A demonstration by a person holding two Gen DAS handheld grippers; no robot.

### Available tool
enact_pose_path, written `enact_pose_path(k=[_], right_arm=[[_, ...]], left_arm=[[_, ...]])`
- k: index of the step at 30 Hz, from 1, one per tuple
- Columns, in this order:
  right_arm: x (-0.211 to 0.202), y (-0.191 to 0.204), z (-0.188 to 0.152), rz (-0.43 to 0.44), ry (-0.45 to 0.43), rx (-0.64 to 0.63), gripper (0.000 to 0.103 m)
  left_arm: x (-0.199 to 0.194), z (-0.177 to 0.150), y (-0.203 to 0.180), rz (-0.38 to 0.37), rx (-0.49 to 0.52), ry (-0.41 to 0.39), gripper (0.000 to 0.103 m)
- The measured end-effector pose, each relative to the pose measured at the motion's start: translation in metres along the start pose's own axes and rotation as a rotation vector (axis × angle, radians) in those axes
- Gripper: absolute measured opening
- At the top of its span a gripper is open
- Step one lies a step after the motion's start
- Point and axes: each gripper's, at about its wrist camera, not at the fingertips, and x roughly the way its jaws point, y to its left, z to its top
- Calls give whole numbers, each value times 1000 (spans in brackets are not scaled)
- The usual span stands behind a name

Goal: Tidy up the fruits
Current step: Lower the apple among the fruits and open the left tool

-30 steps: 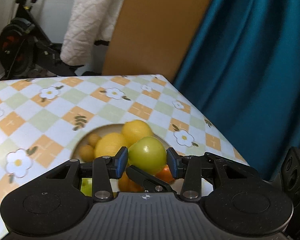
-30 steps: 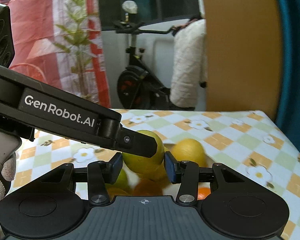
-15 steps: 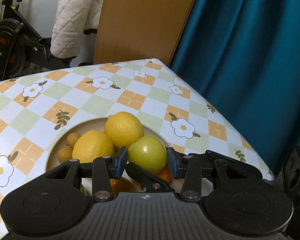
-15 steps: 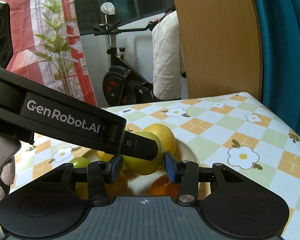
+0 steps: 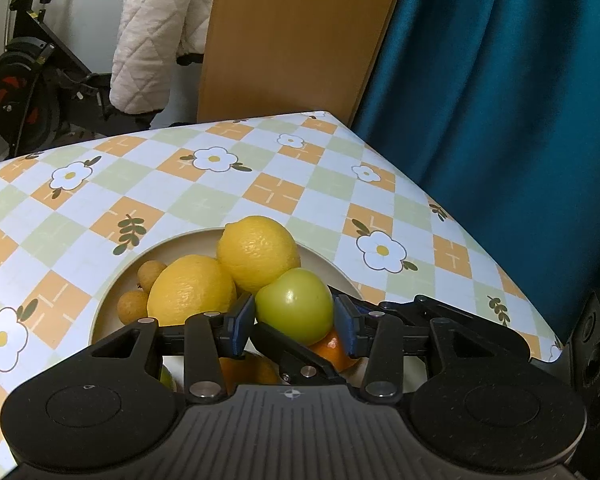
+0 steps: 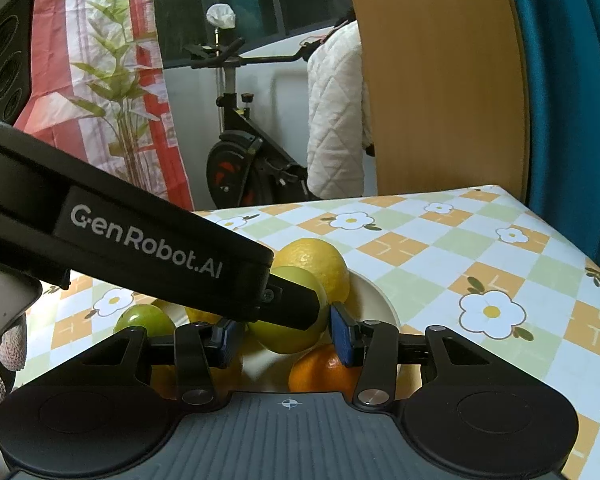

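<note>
A green apple (image 5: 295,305) is bracketed by the left gripper (image 5: 294,322), jaws about apple-width with the pads at its sides; firm contact can't be confirmed. The apple is sat atop the pile in the plate (image 5: 172,242), against two lemons (image 5: 258,252), probably a top-down pick or placement. The right gripper (image 6: 286,330) is held part-open around the same pile, nothing gripped.

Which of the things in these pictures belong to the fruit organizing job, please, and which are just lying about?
Belonging to the job:
- green apple, between the left tool's pads
- two lemons
- orange
- second green fruit
- small brown fruits
- plate
- right tool

Just lying about:
- exercise bike
- white quilted jacket
- teal curtain
- wooden board
</note>
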Motion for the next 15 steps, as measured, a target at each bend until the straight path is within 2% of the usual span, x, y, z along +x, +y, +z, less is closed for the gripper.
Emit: enact_pose_path(k=[15], right_arm=[[0,4,-1,-6,3,-19,42]], left_arm=[[1,-4,0,12,-17,-18,46]])
